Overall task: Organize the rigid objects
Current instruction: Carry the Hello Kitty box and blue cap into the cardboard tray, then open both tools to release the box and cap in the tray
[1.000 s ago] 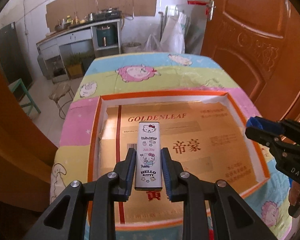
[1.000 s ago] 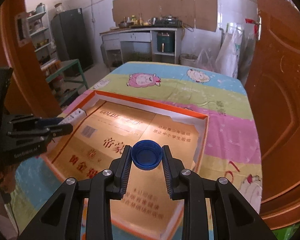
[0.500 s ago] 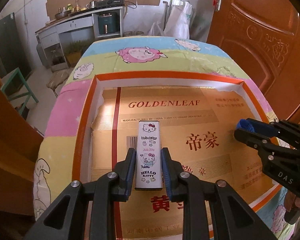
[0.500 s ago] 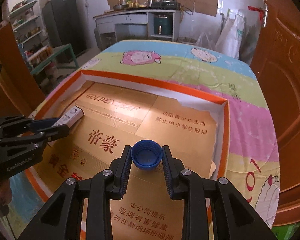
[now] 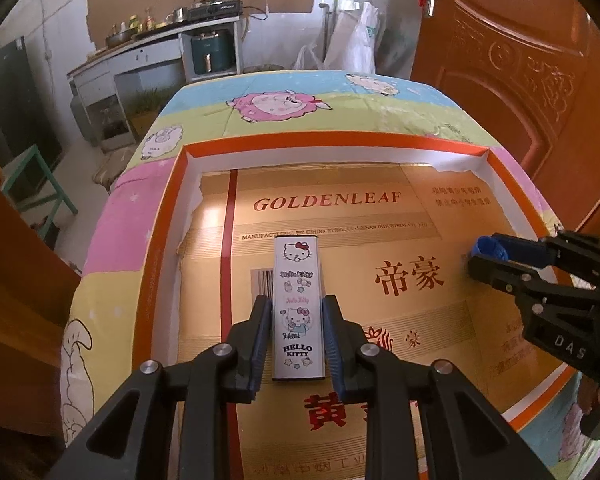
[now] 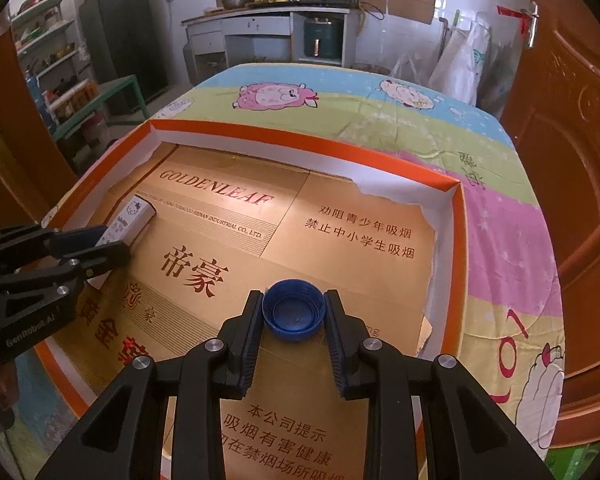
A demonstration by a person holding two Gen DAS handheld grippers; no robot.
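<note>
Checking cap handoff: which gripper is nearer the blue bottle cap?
Right. The right gripper is clamped on the blue bottle cap; the left gripper is off to the side, holding the Hello Kitty case.

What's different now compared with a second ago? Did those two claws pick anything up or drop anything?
Both claws came down closer to the orange-rimmed box; its gold cardboard floor looks larger in both views. Nothing was picked up or dropped: the left gripper still clamps the Hello Kitty case, and the right gripper still clamps the blue bottle cap.
</note>
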